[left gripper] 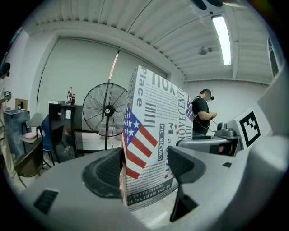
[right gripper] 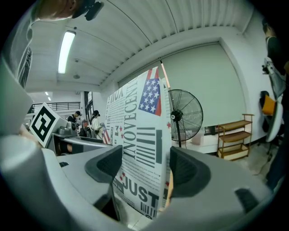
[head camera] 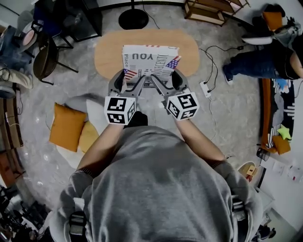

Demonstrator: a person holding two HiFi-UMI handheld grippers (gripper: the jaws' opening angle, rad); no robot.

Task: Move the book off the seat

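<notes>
The book [head camera: 149,59] is thick and white, printed like a newspaper with American flags. It hangs over the oval wooden table [head camera: 106,52], its near edge held at both corners. My left gripper [head camera: 126,78] is shut on the near left corner and my right gripper [head camera: 171,71] on the near right one. In the left gripper view the book [left gripper: 153,135] stands upright between the pads of the left gripper [left gripper: 144,167]. The right gripper view likewise shows the book [right gripper: 140,149] clamped between the dark pads of the right gripper [right gripper: 144,169].
A low seat with orange cushions [head camera: 68,125] lies on the floor at my left. A fan base [head camera: 133,19] stands beyond the table, chairs [head camera: 45,56] at far left, and a wooden shelf [head camera: 208,9] at the back. A power strip [head camera: 205,89] with cables lies right of the table, near a person [head camera: 265,61].
</notes>
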